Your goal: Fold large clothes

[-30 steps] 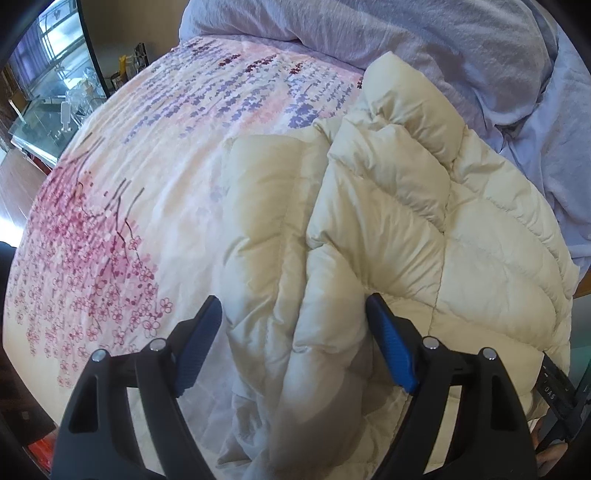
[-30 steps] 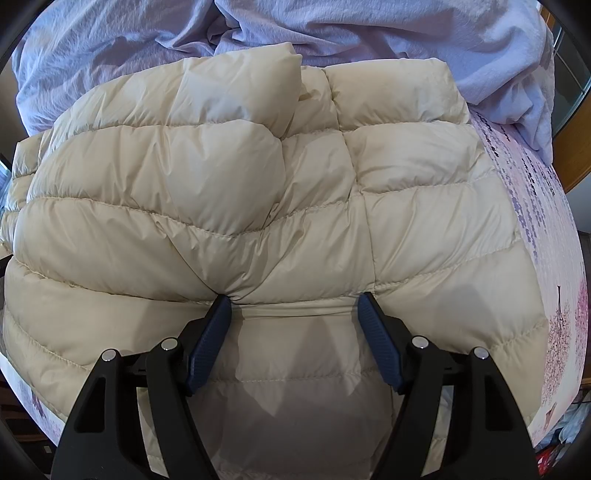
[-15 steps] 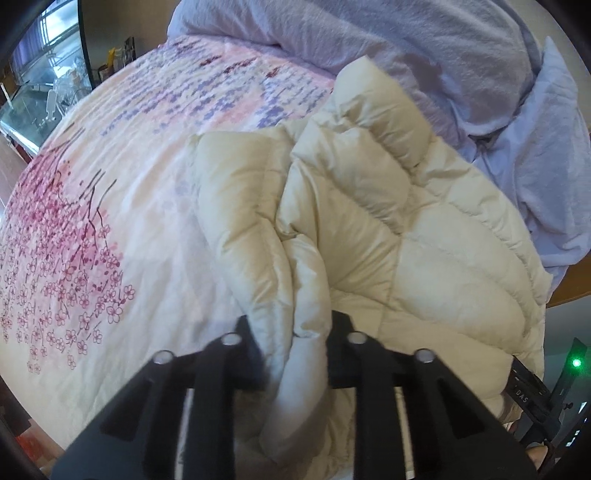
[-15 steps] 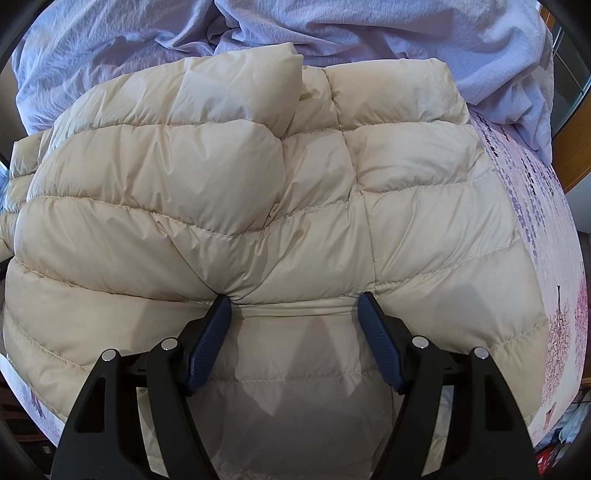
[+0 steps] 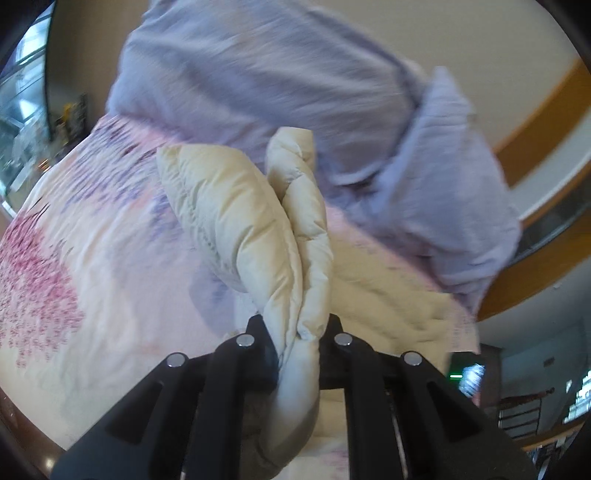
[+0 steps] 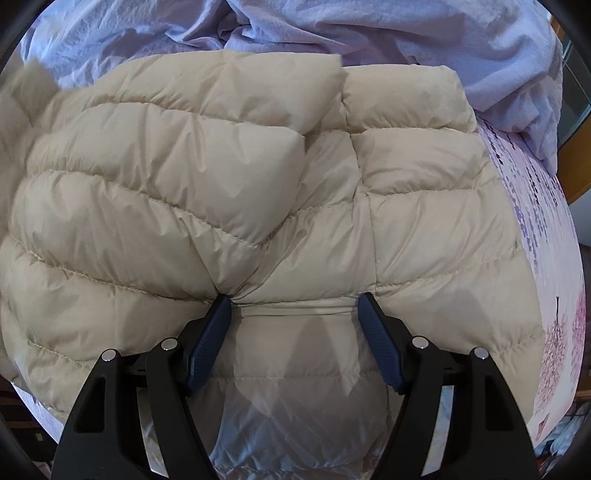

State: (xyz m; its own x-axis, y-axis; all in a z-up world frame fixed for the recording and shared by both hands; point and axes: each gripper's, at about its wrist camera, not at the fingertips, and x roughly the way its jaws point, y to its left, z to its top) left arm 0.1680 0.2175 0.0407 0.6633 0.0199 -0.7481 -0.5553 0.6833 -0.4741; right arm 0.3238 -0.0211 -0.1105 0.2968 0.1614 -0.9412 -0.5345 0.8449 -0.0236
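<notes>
A cream quilted puffer jacket (image 6: 236, 192) lies spread on the bed. My left gripper (image 5: 301, 336) is shut on a bunched fold of the jacket (image 5: 258, 229) and holds it lifted above the floral bedspread (image 5: 74, 258); the view is blurred by motion. My right gripper (image 6: 295, 306) is open, its blue-padded fingers (image 6: 208, 343) pressed down on the jacket's near part, with cream fabric between them. The raised part shows blurred at the left edge of the right wrist view.
A rumpled lavender duvet (image 6: 332, 33) is piled at the far side of the bed, also in the left wrist view (image 5: 295, 85). The bedspread shows at the right (image 6: 535, 240). A wooden headboard rail (image 5: 535, 118) and a glass cabinet (image 5: 22, 110) stand beyond.
My left gripper closed on the jacket's edge and has lifted it up off the bed, swinging toward the duvet. My right gripper has stayed still and open on the jacket.
</notes>
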